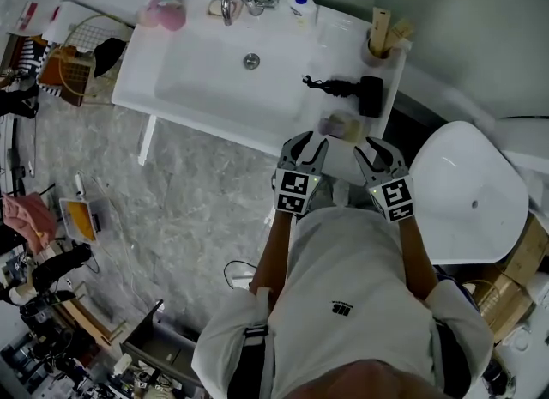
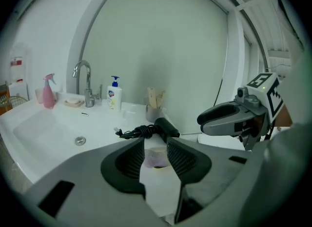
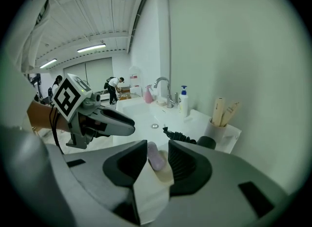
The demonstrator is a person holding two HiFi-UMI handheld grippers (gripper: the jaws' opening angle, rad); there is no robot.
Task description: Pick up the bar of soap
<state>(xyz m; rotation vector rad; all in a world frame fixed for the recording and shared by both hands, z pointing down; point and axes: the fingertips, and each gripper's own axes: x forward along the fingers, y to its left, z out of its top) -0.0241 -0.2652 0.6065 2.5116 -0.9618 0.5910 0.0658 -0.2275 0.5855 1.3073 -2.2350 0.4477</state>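
Observation:
The bar of soap [image 1: 340,125] is a pale pinkish lump lying on a cream dish near the front right edge of the white washstand [image 1: 197,97]. My left gripper [image 1: 311,140] hovers just short of it on the left, and my right gripper [image 1: 374,144] just short of it on the right. In the left gripper view the soap [image 2: 157,158] shows beyond the narrow gap of the left gripper [image 2: 156,143], not touched by the pads. The right gripper [image 3: 157,145] also stands slightly apart, and the soap [image 3: 156,156] lies ahead of it, untouched.
A black hair dryer [image 1: 364,93] with a coiled cord lies just behind the soap. A cup of wooden tools [image 1: 382,41], a pump bottle [image 1: 300,3], the tap [image 1: 233,1] and a pink spray bottle [image 1: 167,11] line the back. A white toilet [image 1: 467,191] stands on the right.

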